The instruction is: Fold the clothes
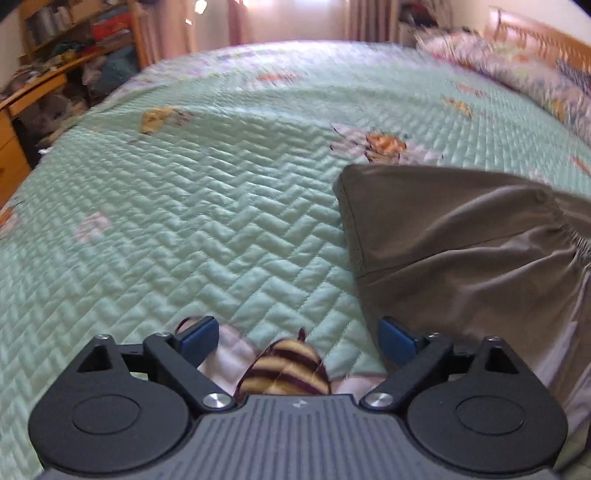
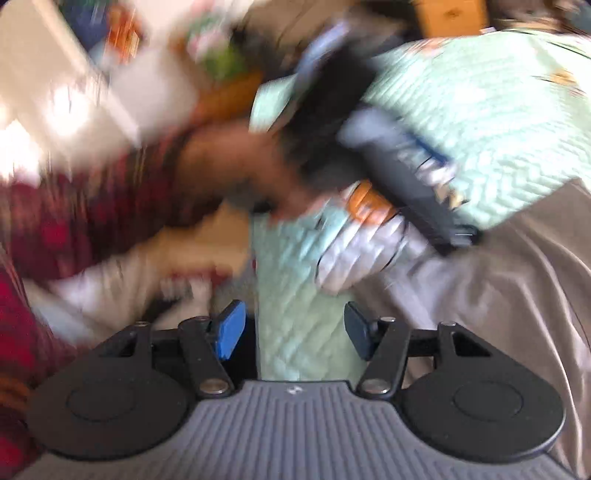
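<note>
Garment on quilted bed, both grippers unloaded

Garment: a brown-grey cloth piece [image 1: 461, 236] with a gathered, elastic-like edge lies on the mint quilted bedspread [image 1: 184, 206], at the right of the left wrist view, one hemmed corner pointing toward the bed's middle.

Left wrist view, left to right: wooden shelves [image 1: 74, 33] with stacked items beside the bed; bare quilt; the garment; a floral pillow [image 1: 509, 62] against a wooden headboard [image 1: 554, 40]. Left gripper [image 1: 299, 341]: blue pads spread wide, nothing between them. A striped yellow-and-maroon cloth [image 1: 288, 373] sits just under it.

Right wrist view, heavily motion-blurred. Left to right: a maroon patterned sleeve [image 2: 74, 221]; a hand [image 2: 236, 166] holding a dark device, probably the other gripper; mint quilt; garment [image 2: 498, 295] at far right. Right gripper [image 2: 295, 334]: fingers apart, holding nothing, over a strip of quilt, with the garment's edge just beside the right-hand finger.
</note>
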